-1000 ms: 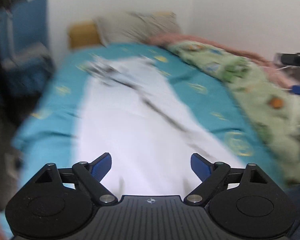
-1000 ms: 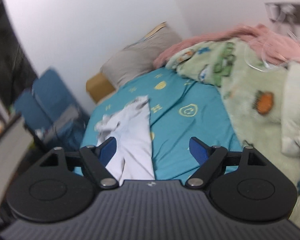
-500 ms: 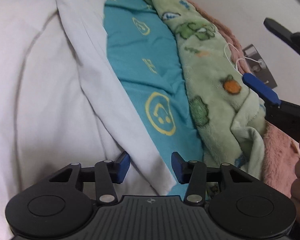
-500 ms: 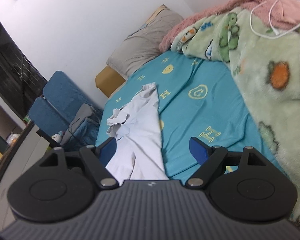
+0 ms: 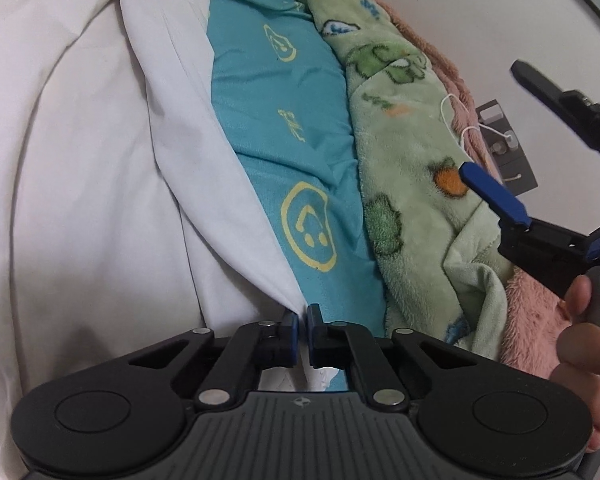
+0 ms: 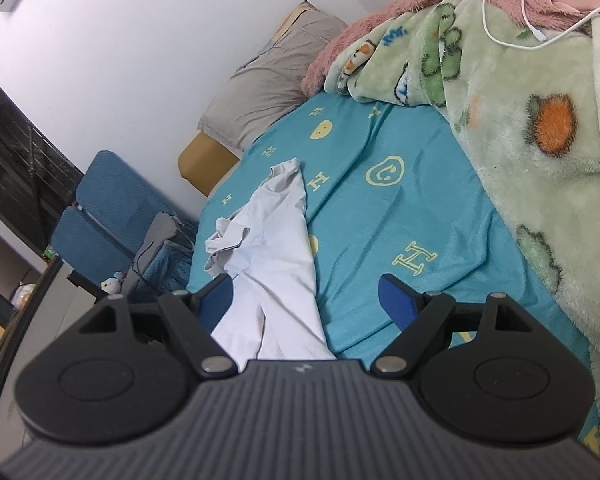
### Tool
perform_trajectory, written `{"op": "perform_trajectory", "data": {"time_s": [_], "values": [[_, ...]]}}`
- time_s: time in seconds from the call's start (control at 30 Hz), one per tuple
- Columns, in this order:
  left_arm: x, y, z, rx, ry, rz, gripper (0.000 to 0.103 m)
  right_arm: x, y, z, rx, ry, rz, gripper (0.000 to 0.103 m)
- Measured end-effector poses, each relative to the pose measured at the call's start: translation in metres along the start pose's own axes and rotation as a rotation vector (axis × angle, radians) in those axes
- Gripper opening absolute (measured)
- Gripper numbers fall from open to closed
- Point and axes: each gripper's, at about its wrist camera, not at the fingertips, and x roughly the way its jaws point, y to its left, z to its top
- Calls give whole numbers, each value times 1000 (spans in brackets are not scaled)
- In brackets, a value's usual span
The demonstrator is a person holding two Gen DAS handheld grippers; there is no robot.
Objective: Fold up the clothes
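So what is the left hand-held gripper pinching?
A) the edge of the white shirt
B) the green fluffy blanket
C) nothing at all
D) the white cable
A: the left hand-held gripper has its jaws nearly closed on a corner of the white shirt, with white cloth showing between them.

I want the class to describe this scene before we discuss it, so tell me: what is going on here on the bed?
A person is folding a white garment that lies on a bed with a teal sheet. The left gripper has its fingers pinched together on the garment's edge near a corner, low against the sheet. The right gripper is open, holds nothing and hangs above the bed. A green fleece blanket is piled along one side. No finished fold shows; the garment looks loosely spread and bunched at its far end.
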Motion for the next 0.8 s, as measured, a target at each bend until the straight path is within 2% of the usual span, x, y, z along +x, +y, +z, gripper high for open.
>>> {"op": "perform_trajectory", "data": {"time_s": [0.3,0.43,0.63,0.8], "values": [[-46,-2,4,11,-46,-24,2,5,12,-8,-80,14,-54,82],[-73,7,9,-5,-50,-24,2,8,18,-11,-109,33,-45,82],[-127,40,11,-74,-70,-27,1,10,19,-14,-113,63,-46,82],[-159,83,0,-168,-118,25,1,15,17,-17,-92,98,-43,82]]}}
